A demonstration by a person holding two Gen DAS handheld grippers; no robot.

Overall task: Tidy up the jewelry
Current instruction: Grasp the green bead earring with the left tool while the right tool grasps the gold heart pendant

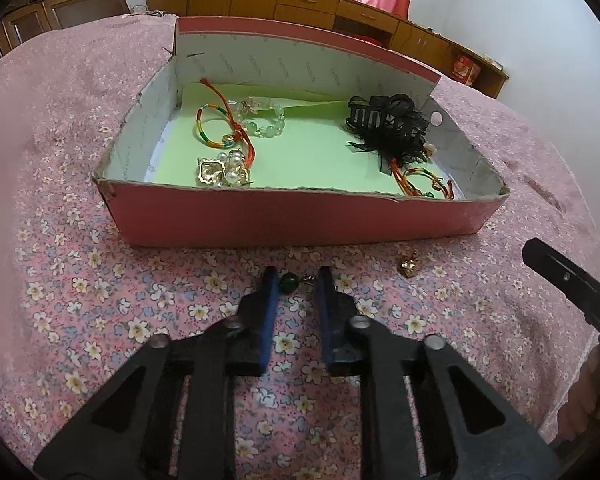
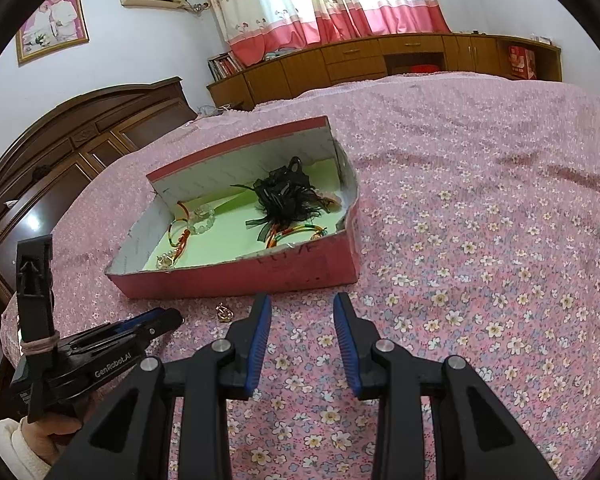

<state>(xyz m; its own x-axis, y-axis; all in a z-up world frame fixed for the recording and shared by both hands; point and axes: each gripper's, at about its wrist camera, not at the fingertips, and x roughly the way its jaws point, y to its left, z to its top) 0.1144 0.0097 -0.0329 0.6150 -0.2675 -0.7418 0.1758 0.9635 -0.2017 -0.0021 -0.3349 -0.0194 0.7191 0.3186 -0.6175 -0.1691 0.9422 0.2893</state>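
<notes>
Inside red box [image 1: 260, 216]: bracelets [image 1: 214, 126], black hair clip [image 1: 384, 124]; both grippers' fingers spread, empty.

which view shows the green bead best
The left wrist view: the green bead lies on the floral bedspread between the open fingertips of the left gripper. In the right wrist view the gripper hides it.
</notes>
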